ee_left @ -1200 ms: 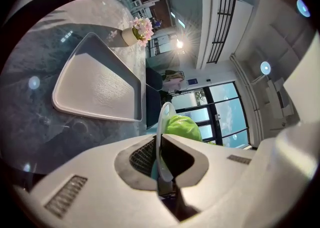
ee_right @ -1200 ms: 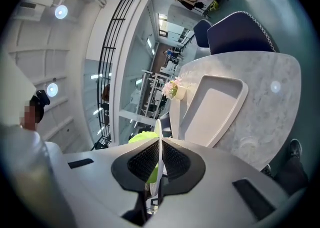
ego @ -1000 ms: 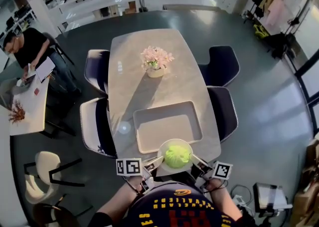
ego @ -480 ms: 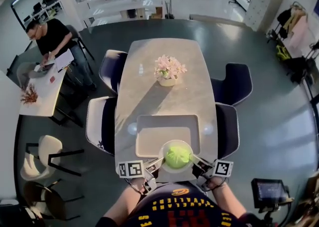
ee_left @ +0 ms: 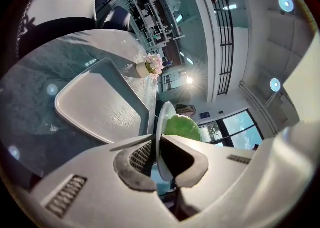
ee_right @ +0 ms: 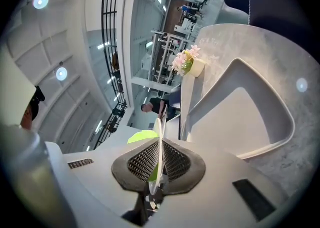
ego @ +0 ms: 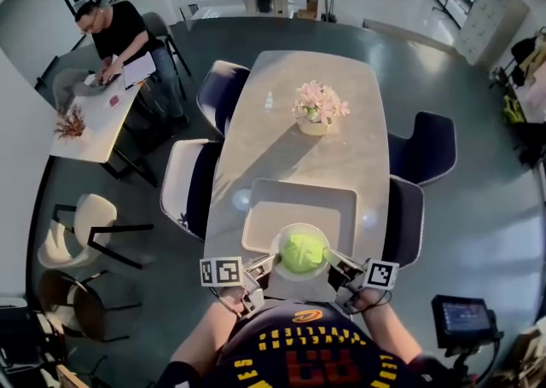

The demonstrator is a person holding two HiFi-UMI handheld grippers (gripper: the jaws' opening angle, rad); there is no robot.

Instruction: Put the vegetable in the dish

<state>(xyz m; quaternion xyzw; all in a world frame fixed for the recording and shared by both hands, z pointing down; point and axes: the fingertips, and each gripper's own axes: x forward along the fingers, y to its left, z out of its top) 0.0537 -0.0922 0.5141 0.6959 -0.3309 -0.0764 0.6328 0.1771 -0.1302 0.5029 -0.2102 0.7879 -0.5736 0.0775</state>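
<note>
Nearest the person, the left gripper (ego: 266, 267) and right gripper (ego: 335, 260) each pinch the white plate (ego: 300, 228) by its thin rim, jaws narrow on it, left on the left side and right on the right. The green vegetable (ego: 303, 253) sits in the plate's middle, between the two grippers and about equally near each. The plate is over the near rim of the tray (ego: 299, 186), which lies straight ahead on the table (ego: 341, 88). I cannot tell if the plate rests on it. The flower pot (ego: 317, 124) stands well beyond.

vegetable (ego: 302, 252) in dish (ego: 299, 227), tray (ego: 266, 214) behind
</note>
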